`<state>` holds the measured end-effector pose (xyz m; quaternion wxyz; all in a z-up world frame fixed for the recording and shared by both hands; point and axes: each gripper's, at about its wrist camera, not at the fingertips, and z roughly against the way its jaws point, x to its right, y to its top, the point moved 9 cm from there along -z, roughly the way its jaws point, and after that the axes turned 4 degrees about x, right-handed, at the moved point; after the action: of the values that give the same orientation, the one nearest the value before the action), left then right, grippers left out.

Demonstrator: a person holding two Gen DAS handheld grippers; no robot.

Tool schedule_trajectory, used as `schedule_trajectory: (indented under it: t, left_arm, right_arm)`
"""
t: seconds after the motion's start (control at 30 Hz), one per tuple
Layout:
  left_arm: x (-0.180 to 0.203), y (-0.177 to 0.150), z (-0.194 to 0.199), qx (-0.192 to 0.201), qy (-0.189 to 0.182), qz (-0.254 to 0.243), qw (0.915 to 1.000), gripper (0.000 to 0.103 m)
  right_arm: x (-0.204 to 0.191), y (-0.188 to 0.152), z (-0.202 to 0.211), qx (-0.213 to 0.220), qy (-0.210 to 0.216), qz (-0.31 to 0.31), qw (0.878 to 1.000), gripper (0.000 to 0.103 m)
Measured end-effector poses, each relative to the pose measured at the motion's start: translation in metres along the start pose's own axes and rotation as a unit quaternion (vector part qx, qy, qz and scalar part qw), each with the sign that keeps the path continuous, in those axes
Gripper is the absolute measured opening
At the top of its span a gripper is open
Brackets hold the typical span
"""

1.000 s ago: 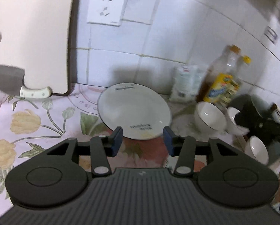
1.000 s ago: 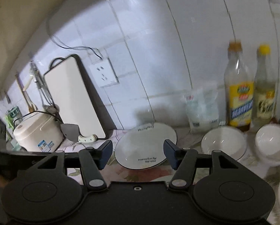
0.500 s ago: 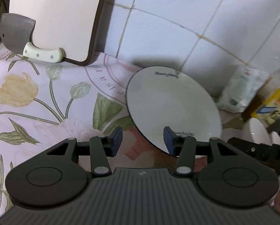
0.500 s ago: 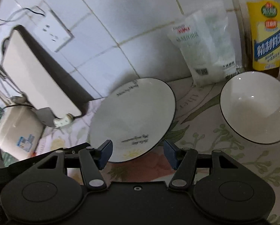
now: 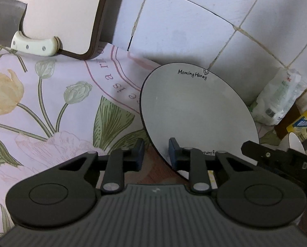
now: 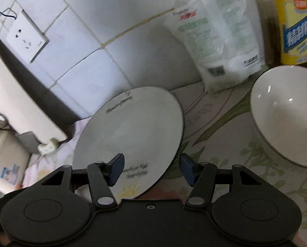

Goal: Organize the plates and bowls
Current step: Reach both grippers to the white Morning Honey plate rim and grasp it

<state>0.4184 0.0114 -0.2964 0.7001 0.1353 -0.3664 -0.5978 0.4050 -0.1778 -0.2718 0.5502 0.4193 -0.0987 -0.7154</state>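
A white plate (image 5: pixel 194 111) with a dark rim and "Morning Honey" lettering lies on the floral cloth near the tiled wall. My left gripper (image 5: pixel 155 153) straddles its near left rim. Its jaws are closing, with the rim between them and a gap still showing at the left pad. My right gripper (image 6: pixel 151 169) is open and straddles the near right rim of the same plate (image 6: pixel 132 127), one finger over the plate and the other over the cloth. A white bowl (image 6: pixel 285 115) stands to the right of the plate. The right gripper's body (image 5: pixel 277 158) shows at the left view's edge.
A cutting board (image 5: pixel 56 10) leans on the wall at the left with a cleaver (image 5: pixel 7 24) in front of it. A white bag (image 6: pixel 217 41) and a yellow-labelled bottle (image 6: pixel 295 24) stand behind the bowl. A rice cooker (image 6: pixel 5 160) sits far left.
Both grippers have come down and closer to the plate, so it fills more of each view. The left jaws stand narrower than before. The right jaws keep the same width.
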Motion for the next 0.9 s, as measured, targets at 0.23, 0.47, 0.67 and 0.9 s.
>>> schedule_trajectory:
  t: [0.23, 0.47, 0.67, 0.9]
  left_arm:
    - [0.0, 0.001, -0.004, -0.001, 0.01, 0.004, 0.9999, 0.023]
    - [-0.005, 0.003, -0.009, -0.015, 0.014, 0.045, 0.9988, 0.021]
    - [-0.005, 0.005, 0.001, -0.015, 0.023, 0.024, 0.9994, 0.015]
    - [-0.003, 0.004, 0.039, -0.004, 0.029, 0.008, 0.9995, 0.015]
  right_arm:
    - [0.004, 0.001, -0.013, -0.001, -0.007, 0.001, 1.0, 0.039]
    - [0.018, 0.003, -0.025, -0.026, 0.004, 0.006, 1.0, 0.02]
    - [0.016, 0.001, -0.015, -0.029, 0.008, -0.002, 1.0, 0.019]
    - [-0.001, -0.003, 0.01, -0.029, 0.02, 0.02, 0.999, 0.02]
